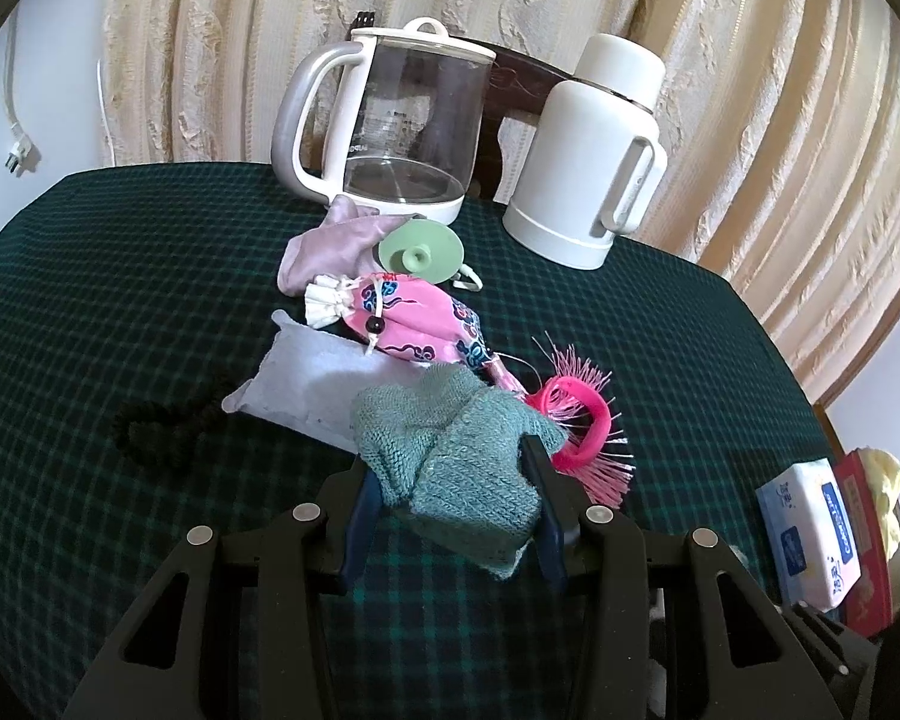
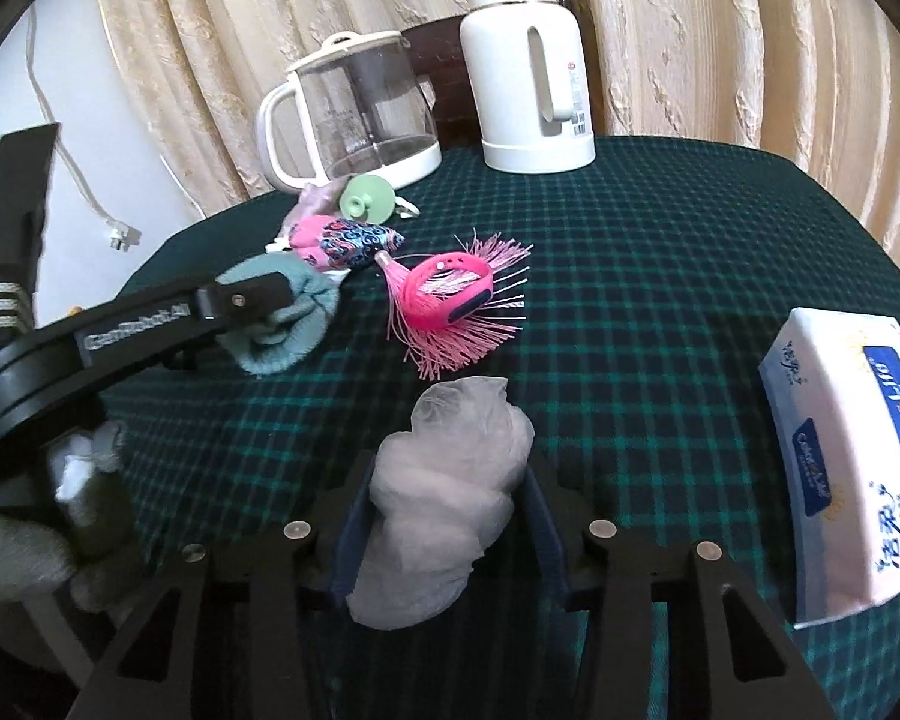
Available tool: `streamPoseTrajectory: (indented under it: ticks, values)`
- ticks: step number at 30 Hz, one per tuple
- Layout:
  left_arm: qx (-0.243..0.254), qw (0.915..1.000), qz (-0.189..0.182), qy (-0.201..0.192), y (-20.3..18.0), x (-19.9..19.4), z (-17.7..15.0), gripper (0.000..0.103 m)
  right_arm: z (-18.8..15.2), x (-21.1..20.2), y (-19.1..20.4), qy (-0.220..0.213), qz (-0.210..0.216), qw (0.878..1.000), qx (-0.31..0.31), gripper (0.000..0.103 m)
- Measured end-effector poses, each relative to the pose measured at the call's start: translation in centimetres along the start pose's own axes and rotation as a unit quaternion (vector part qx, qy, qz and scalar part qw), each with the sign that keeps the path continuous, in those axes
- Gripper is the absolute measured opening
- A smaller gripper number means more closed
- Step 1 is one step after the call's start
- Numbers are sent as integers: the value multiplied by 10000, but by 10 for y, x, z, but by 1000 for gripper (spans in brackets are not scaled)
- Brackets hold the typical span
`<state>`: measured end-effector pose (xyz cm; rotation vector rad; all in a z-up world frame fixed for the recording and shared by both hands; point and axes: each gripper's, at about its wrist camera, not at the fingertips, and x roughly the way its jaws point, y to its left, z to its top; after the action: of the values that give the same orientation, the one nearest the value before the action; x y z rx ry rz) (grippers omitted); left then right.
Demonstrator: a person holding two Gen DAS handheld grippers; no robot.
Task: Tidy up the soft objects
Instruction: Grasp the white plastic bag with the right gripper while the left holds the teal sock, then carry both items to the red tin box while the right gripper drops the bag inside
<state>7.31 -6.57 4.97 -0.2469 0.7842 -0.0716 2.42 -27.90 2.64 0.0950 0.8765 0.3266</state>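
Left gripper (image 1: pixel 450 498): low centre of the left wrist view, fingers clamped on the teal knitted cloth (image 1: pixel 456 456), which bulges up between the pads.
Right gripper (image 2: pixel 444 516): low centre of the right wrist view, fingers pressed against a crumpled white plastic bag (image 2: pixel 450 492) held between them.
Tissue pack (image 2: pixel 852 480): right edge of the right view, on the green plaid tablecloth (image 2: pixel 660 300).
Pink wristband (image 1: pixel 570 426): just right of the teal cloth, lying on a pink tassel (image 1: pixel 594 396).
Grey-white pad (image 1: pixel 306 384): left of centre, partly under the teal cloth.
Black hair tie (image 1: pixel 162 420): left of the pad, on the tablecloth.
Pink patterned pouch (image 1: pixel 402 318): behind the pad, centre of the frame.
Lilac cloth (image 1: pixel 324 246): behind the pouch, beside a green disc (image 1: pixel 420 246).
Glass kettle (image 1: pixel 390 120): upper centre, behind the lilac cloth.
White thermos (image 1: pixel 594 150): upper right, beside the kettle.
Curtain (image 1: pixel 750 120): across the top.
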Motion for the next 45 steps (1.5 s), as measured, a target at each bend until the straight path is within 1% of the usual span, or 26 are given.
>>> streamPoseTrajectory:
  ticks: [8,12,23,31,45]
  values:
    - [61,10000,-23,41,-5,2,-3,45,-10,-24,-6,-143,115,9998,69,50]
    - [154,9998,-77,54,-10,1,-6,45,-16,-34,-12,-205,94,9996,139,50]
    - [517,9982,-277,79,-35,-2,-16,45,-40,-71,-43,-434,-186,9976,512,50]
    - [715,9961,-504,148,-55,-9,-23,45,-55,-92,-57,-568,-339,9956,661,50]
    - [1114,9891,-930,265,-99,-26,-39,45,-67,-136,-96,-1090,-744,9853,1086,50]
